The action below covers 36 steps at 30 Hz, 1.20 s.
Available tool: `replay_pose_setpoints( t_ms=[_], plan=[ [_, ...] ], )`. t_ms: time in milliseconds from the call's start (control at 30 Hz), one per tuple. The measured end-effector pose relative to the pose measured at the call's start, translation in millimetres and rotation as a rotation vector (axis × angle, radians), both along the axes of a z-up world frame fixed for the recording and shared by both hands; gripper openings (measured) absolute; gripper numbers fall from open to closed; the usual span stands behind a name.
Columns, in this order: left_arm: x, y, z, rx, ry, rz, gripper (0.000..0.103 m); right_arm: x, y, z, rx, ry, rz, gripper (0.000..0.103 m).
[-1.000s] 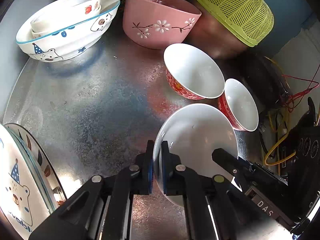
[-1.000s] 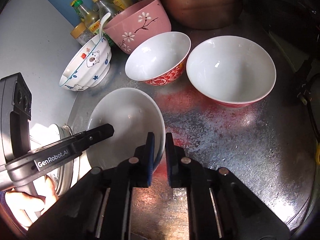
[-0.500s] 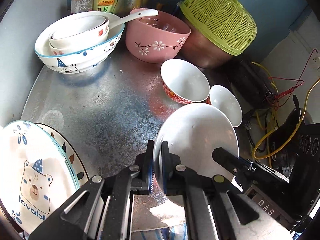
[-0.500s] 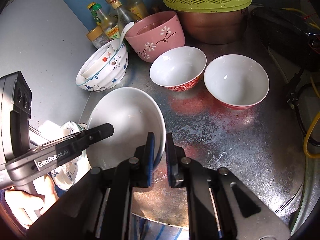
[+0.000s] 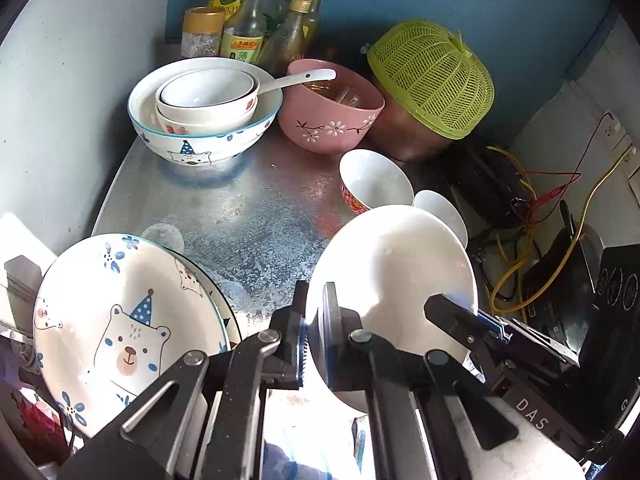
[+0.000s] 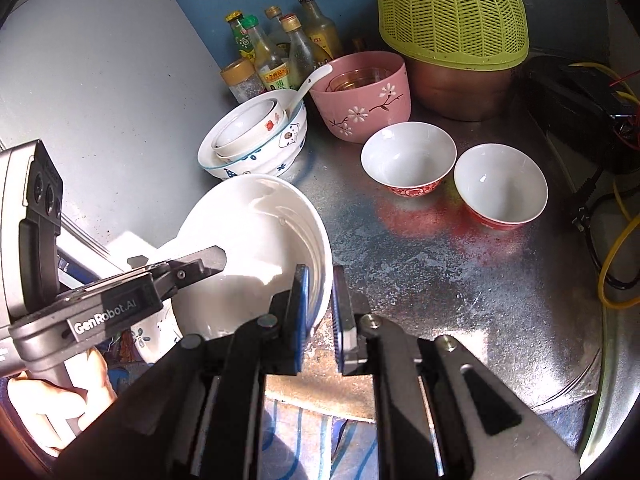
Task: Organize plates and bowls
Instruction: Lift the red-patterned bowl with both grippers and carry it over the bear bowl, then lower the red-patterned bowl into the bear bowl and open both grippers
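A plain white bowl (image 5: 392,276) (image 6: 256,248) hangs tilted above the metal tabletop (image 5: 248,216), held by both grippers at once. My left gripper (image 5: 314,312) is shut on its left rim. My right gripper (image 6: 320,292) is shut on the opposite rim, and its finger also shows in the left wrist view. In the right wrist view the left gripper (image 6: 200,264) reaches in over the bowl from the left. Two small red-patterned bowls (image 6: 408,156) (image 6: 500,184) stand side by side on the table. A bear-print bowl (image 5: 204,140) holds two smaller bowls and a spoon.
Bear-print plates (image 5: 120,328) lean at the near left. A pink flowered bowl (image 5: 332,120), a green basket cover (image 5: 432,76) over a copper pot and several bottles (image 5: 256,20) line the back wall. Cables (image 5: 520,240) lie at the right. A hand (image 6: 48,400) grips the left handle.
Both grippers have risen and drawn back from the table with the white bowl between them. The bowls at the back look farther off, and the bear plates have come fully into view.
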<state>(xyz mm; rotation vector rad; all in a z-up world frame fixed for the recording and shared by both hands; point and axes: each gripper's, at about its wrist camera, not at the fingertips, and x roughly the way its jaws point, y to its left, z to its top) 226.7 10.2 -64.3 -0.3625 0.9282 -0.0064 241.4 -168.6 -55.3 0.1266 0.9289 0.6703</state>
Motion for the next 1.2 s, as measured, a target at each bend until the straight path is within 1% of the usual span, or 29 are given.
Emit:
replay_pose_setpoints(
  t_ms=[300, 633, 900, 1200],
  plan=[
    [-34, 36, 11, 0.001, -0.021, 0.060, 0.004, -25, 37, 12, -0.001, -0.026, 0.061, 0.011],
    [-65, 77, 6, -0.002, -0.012, 0.137, 0.004, -48, 75, 2, -0.012, -0.023, 0.142, 0.011],
    [-84, 113, -13, -0.010, 0.027, 0.203, 0.004, -57, 112, -15, -0.033, 0.009, 0.212, 0.011],
    [-93, 142, -49, -0.032, 0.104, 0.256, 0.004, -61, 146, -48, -0.092, 0.067, 0.271, 0.011]
  ],
)
